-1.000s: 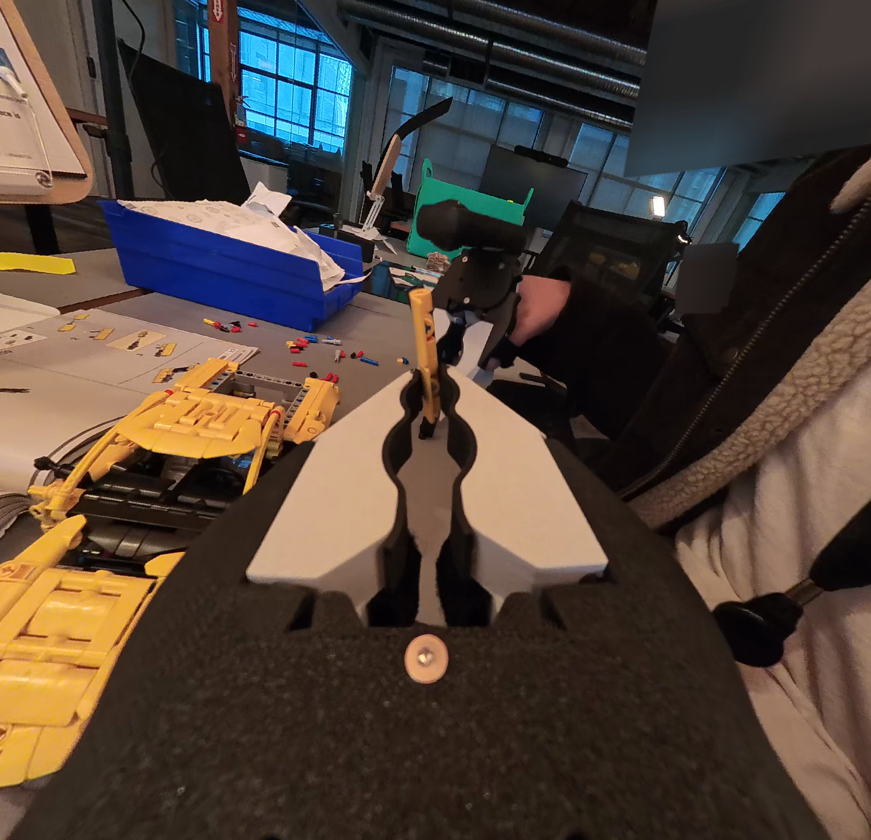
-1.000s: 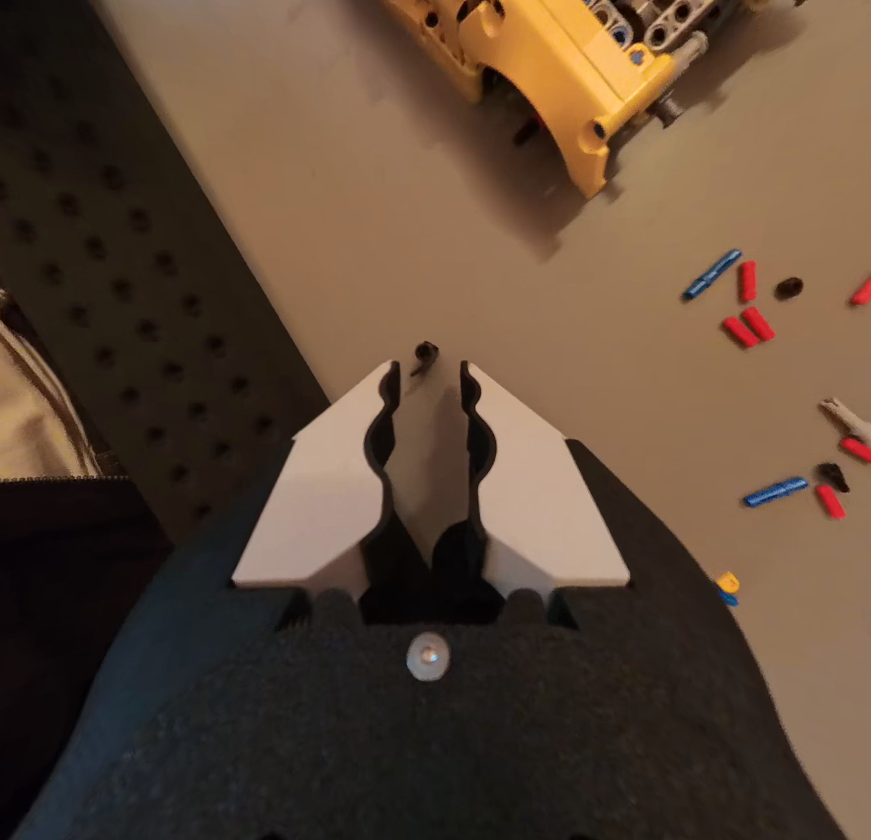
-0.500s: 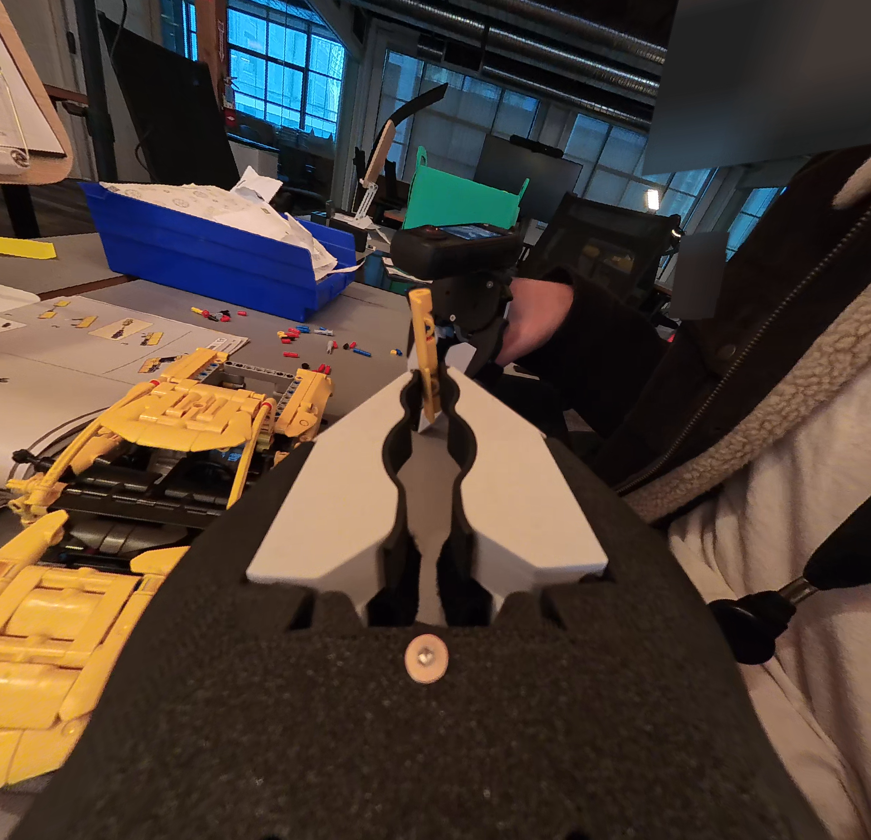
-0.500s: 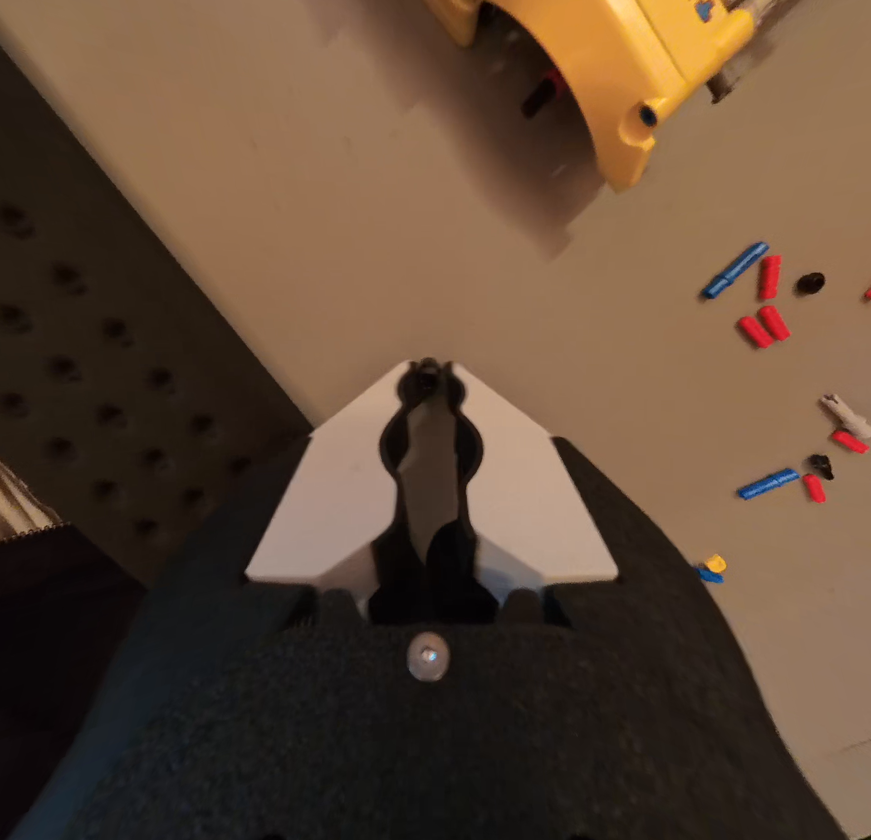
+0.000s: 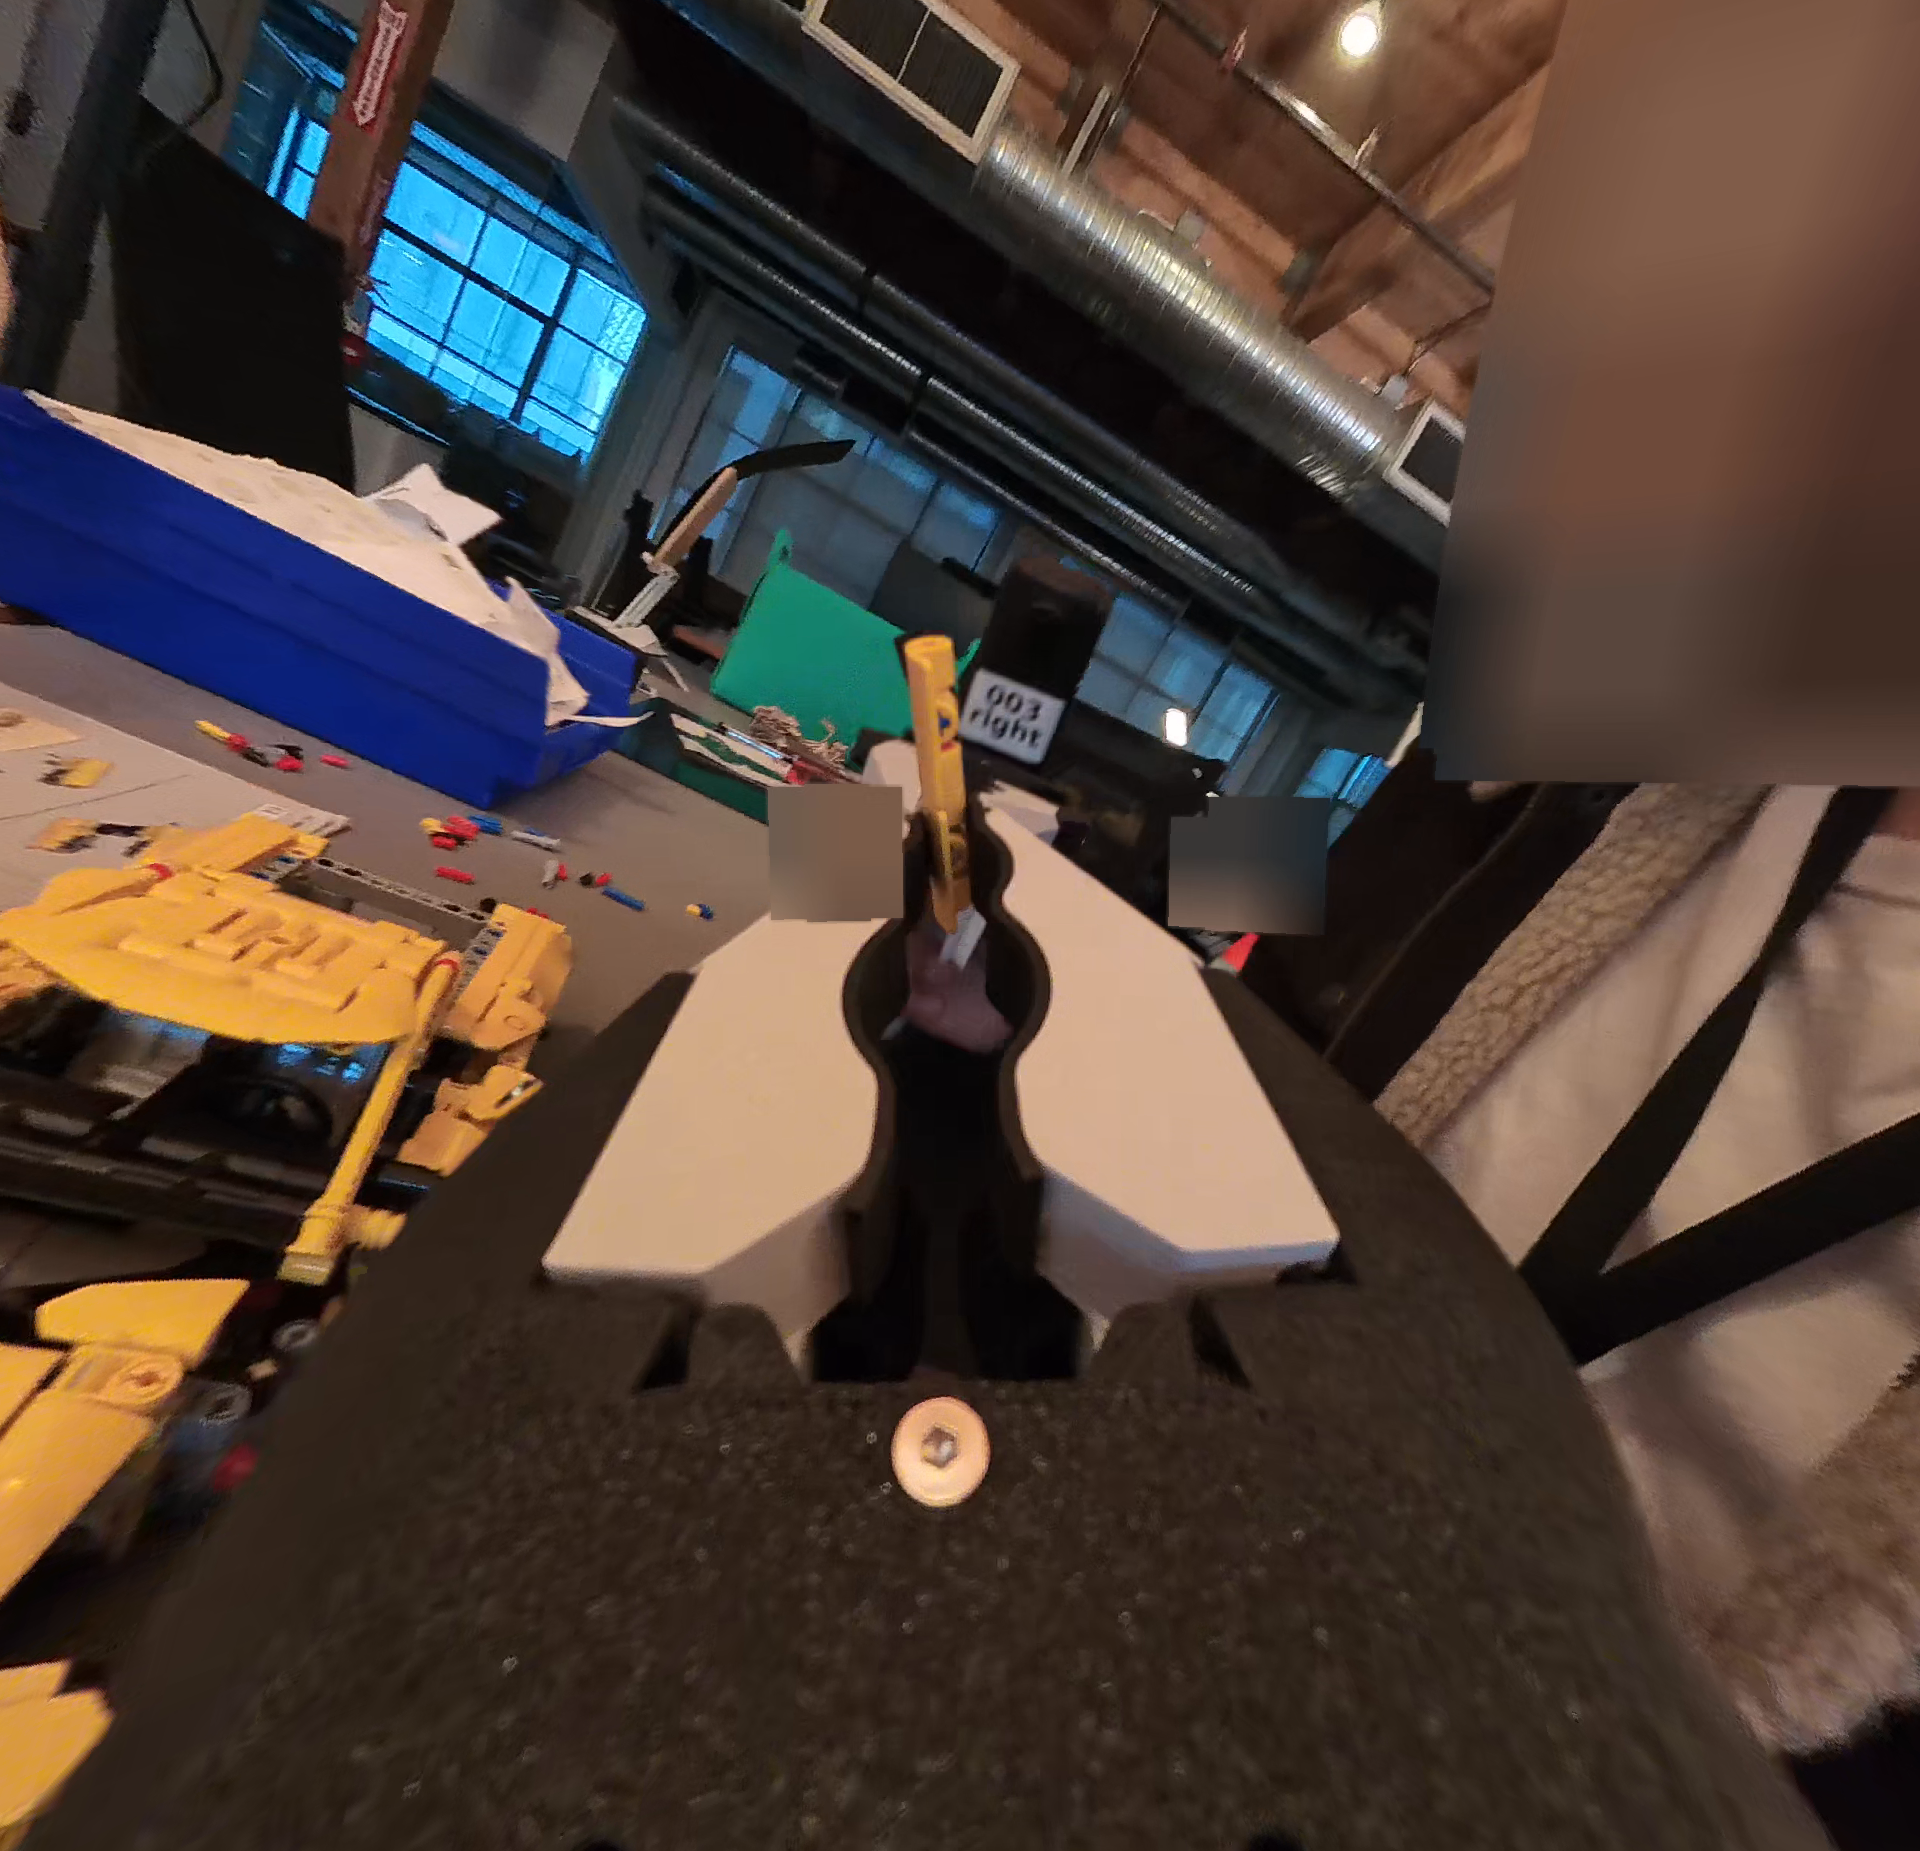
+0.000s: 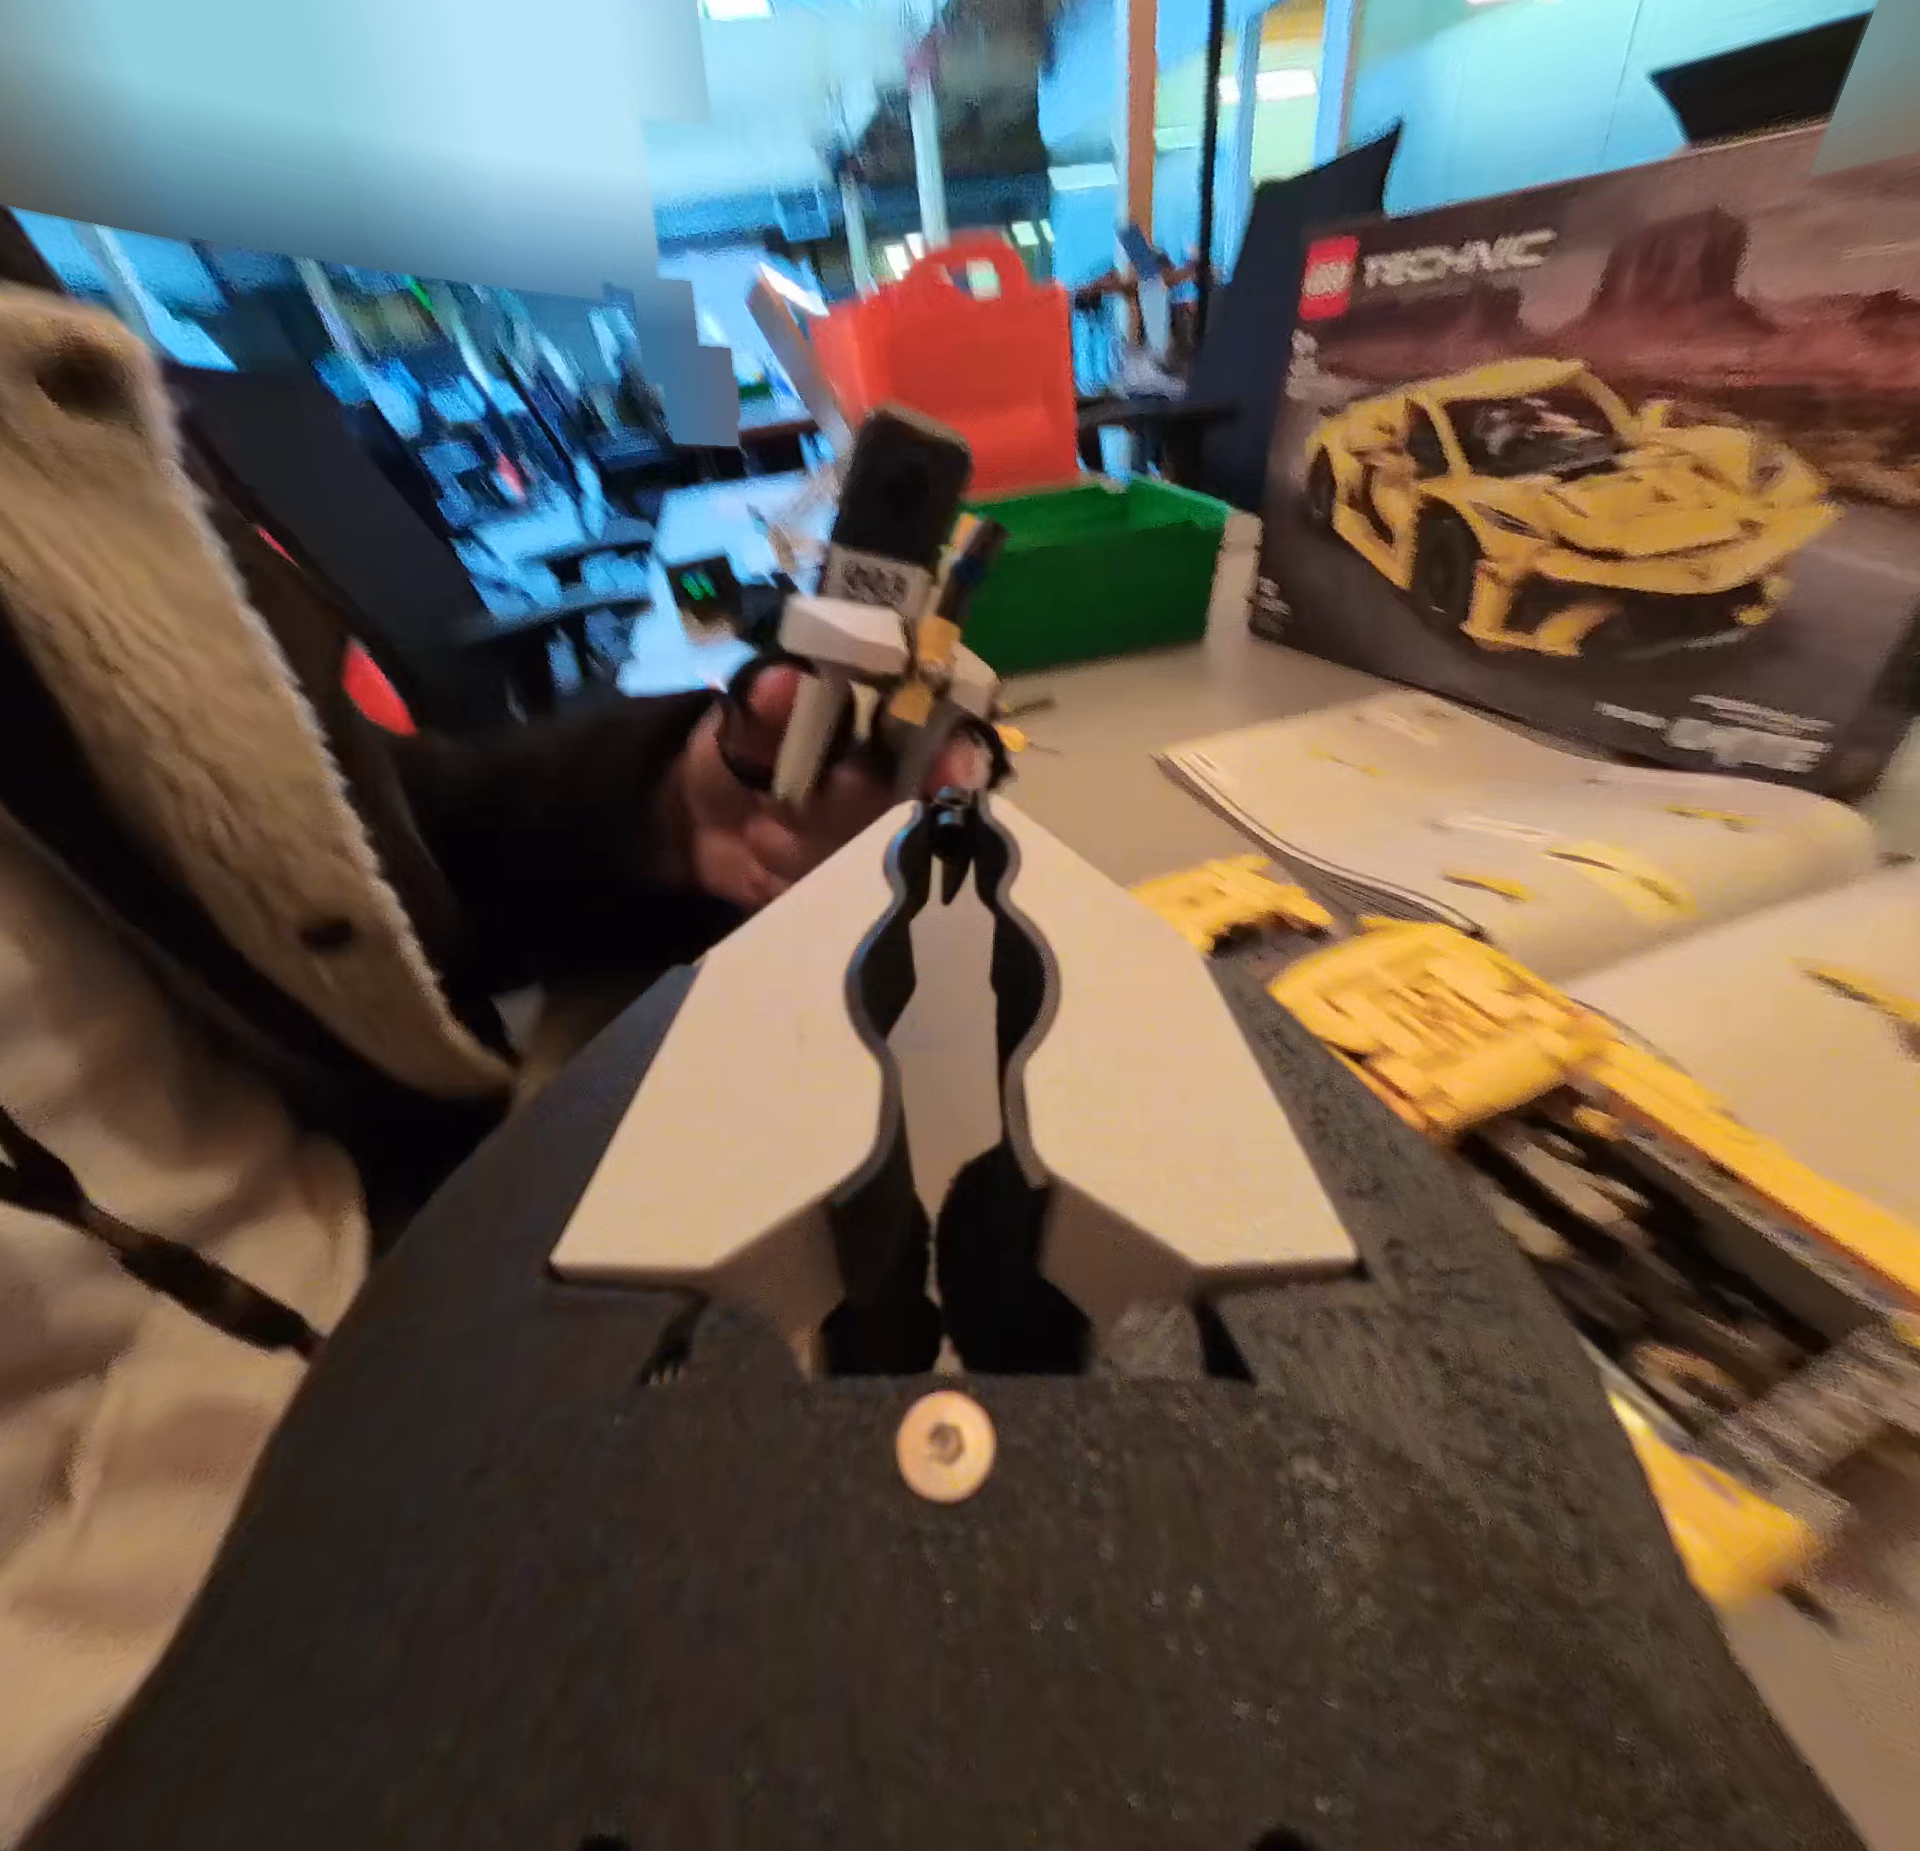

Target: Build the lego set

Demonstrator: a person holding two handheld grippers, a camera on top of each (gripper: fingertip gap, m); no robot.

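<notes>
The left gripper (image 5: 943,871) has its fingers closed on a thin yellow beam (image 5: 935,762), which stands upright and sticks out past the tips. The right gripper (image 6: 948,833) is nearly closed too, pinching a small black pin (image 6: 948,822) right at its fingertips. The half-built yellow car (image 5: 260,980) sits on the grey table (image 5: 665,845), left of the left fingers.

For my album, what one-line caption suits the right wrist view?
Right gripper pinching a small black pin, raised toward the left gripper holding a yellow piece.
</notes>
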